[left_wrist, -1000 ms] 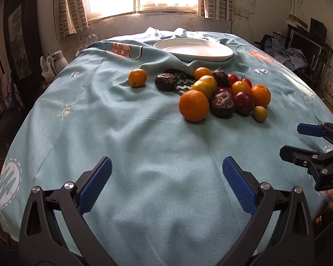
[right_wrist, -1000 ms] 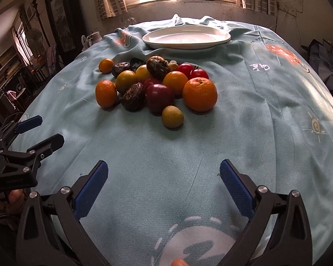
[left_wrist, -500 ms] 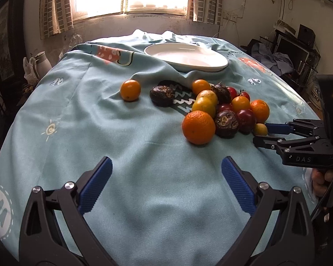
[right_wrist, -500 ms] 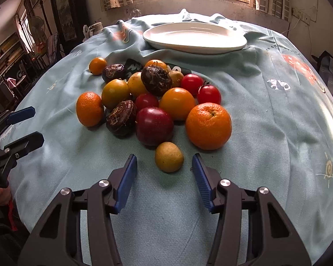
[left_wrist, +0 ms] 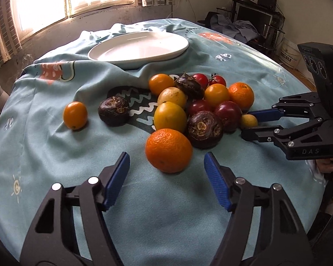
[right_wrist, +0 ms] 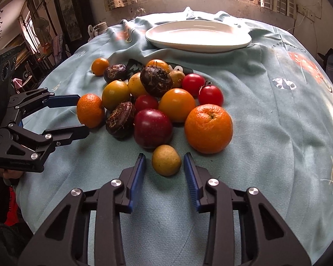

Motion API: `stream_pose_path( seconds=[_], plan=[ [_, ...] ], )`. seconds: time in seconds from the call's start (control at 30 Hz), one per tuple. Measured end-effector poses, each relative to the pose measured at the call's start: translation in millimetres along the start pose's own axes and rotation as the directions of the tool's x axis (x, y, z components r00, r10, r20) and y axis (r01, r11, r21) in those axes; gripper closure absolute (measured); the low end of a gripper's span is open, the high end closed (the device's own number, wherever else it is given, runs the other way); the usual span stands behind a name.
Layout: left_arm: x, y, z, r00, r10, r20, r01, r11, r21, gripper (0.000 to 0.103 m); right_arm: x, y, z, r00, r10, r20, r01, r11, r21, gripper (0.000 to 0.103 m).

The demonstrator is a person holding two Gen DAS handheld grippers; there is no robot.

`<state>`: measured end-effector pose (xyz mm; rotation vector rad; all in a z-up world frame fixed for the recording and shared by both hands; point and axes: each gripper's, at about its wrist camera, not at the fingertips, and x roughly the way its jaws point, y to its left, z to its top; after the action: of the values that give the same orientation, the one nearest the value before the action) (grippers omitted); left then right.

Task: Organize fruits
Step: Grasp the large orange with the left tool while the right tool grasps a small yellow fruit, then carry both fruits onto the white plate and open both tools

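Fruit lies heaped on a light blue tablecloth [left_wrist: 55, 155], and a white plate [left_wrist: 100, 55] [right_wrist: 197, 46] sits empty behind the heap. My left gripper [left_wrist: 166, 154] [right_wrist: 83, 114] straddles the near orange [left_wrist: 168, 149] [right_wrist: 90, 113]. Its jaws are closing, with a gap still showing on both sides. My right gripper [right_wrist: 164, 155] [left_wrist: 247, 124] brackets a small yellow-green fruit [right_wrist: 166, 160] [left_wrist: 248, 120] at the heap's edge. Those jaws are closing too, and thin gaps separate the blue pads from the fruit.
The heap holds a second orange [right_wrist: 208, 128], red tomatoes [right_wrist: 211, 95], a dark red fruit [right_wrist: 153, 128], yellow fruits and dark wrinkled ones [right_wrist: 156, 81]. A small orange fruit [left_wrist: 75, 115] and a dark one [left_wrist: 113, 110] lie apart on the left. A cluttered desk [left_wrist: 255, 17] stands beyond the table.
Both grippers moved forward to the heap and narrowed their jaws. The left came up around the near orange. The right came up around the small yellow-green fruit.
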<state>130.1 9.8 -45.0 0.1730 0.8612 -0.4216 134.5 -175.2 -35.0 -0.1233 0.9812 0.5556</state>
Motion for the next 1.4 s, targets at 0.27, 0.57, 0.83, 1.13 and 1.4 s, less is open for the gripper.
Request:
stream_pose_path(
  seconds=[0.27, 0.57, 0.83, 1.13, 1.4],
  plan=[
    [13, -4, 4, 0.999, -0.034, -0.039, 0.035, 0.999, 0.022, 0.042, -1, 0, 0, 1.000, 0.028, 0.002, -0.028, 1.000, 0.002, 0.065],
    [15, 5, 2, 0.997, -0.033, -0.065, 0.032, 0.999, -0.015, 0.059, -7, 5, -1, 0.999, 0.035, 0.020, -0.034, 0.999, -0.040, 0.076],
    [13, 6, 1, 0.997, -0.043, -0.067, 0.042, 0.999, -0.017, 0.060, 0, 10, 1, 0.999, 0.030, -0.040, -0.034, 0.994, -0.102, 0.078],
    [-19, 21, 49, 0.996, -0.087, 0.031, 0.088, 0.996, -0.030, 0.060, -42, -17, 56, 0.977, 0.149, 0.152, -0.147, 0.989, -0.028, 0.078],
    [55, 63, 163, 1.000, -0.019, 0.012, 0.020, 0.991, -0.131, 0.060, 29, -69, 162, 0.986, 0.054, 0.158, -0.068, 0.994, 0.083, 0.078]
  ],
)
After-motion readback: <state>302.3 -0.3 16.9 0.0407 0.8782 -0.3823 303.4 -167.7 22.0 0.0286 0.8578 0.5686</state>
